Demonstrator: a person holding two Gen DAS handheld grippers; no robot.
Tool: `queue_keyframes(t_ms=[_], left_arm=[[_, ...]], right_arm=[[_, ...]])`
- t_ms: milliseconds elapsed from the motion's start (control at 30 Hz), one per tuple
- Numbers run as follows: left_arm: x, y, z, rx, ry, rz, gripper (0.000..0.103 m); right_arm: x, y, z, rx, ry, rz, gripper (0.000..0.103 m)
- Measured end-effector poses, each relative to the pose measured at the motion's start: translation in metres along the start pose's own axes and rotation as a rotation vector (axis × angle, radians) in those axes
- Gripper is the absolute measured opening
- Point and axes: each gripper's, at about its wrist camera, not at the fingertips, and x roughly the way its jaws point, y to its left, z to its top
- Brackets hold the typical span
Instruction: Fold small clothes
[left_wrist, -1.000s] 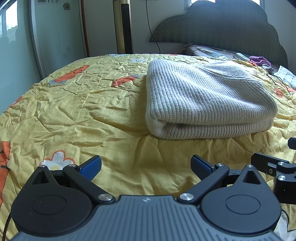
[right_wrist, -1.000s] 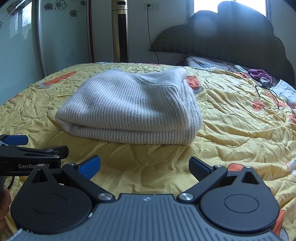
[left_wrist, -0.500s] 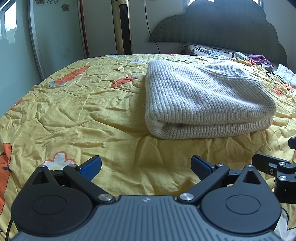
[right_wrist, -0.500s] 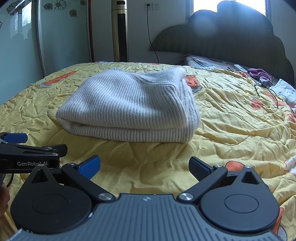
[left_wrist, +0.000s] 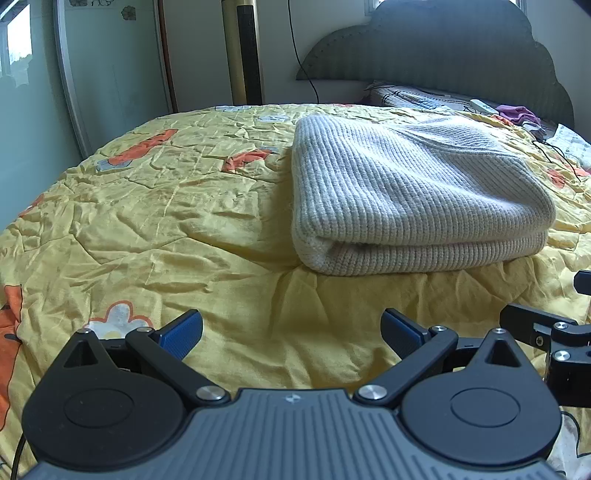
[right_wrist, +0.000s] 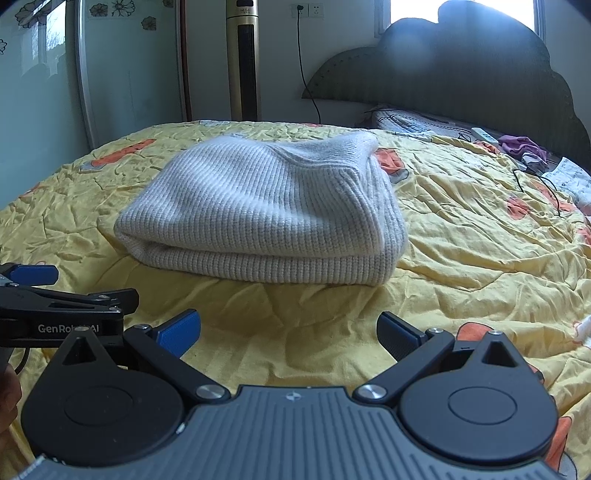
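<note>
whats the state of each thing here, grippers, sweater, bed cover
left gripper: open, holding nothing, short of the sweater
right gripper: open, holding nothing, short of the sweater
knit sweater: folded into a thick stack, lying flat on the bed cover
bed cover: spread out, wrinkled
purple cloth: crumpled, by the headboard

The folded rib-knit sweater (left_wrist: 406, 192) is pale grey-white with fine parallel ribs. Under it, the crinkled bedspread (left_wrist: 166, 221) is yellow, printed with orange shapes and white, orange-outlined flowers toward its left and right edges. Both black handheld grippers (left_wrist: 291, 332) (right_wrist: 288, 332) have blue finger pads (left_wrist: 183, 334) (right_wrist: 179, 332), and the scalloped padded headboard (right_wrist: 461, 77) is dark grey-green.
</note>
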Motion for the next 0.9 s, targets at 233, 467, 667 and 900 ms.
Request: queue_keyframes(t_ms=[233, 467, 667, 900], left_arm=[[-0.0006, 0.0008, 0.0002, 0.002, 0.000, -0.001, 0.103], [-0.0017, 0.0003, 0.0004, 0.005, -0.006, 0.007, 0.103], [-0.0011, 0.0004, 0.0000, 0.001, 0.000, 0.006, 0.103], [-0.0018, 0.0009, -0.0006, -0.007, 0.000, 0.013, 0.103]], right_arm=[[0.0003, -0.0004, -0.0001, 0.002, 0.001, -0.001, 0.103], [0.0003, -0.0005, -0.0004, 0.003, 0.002, 0.000, 0.103], [0.0010, -0.0009, -0.0015, 0.006, 0.005, 0.000, 0.103], [0.0014, 0.0002, -0.0020, 0.002, 0.006, 0.002, 0.103]])
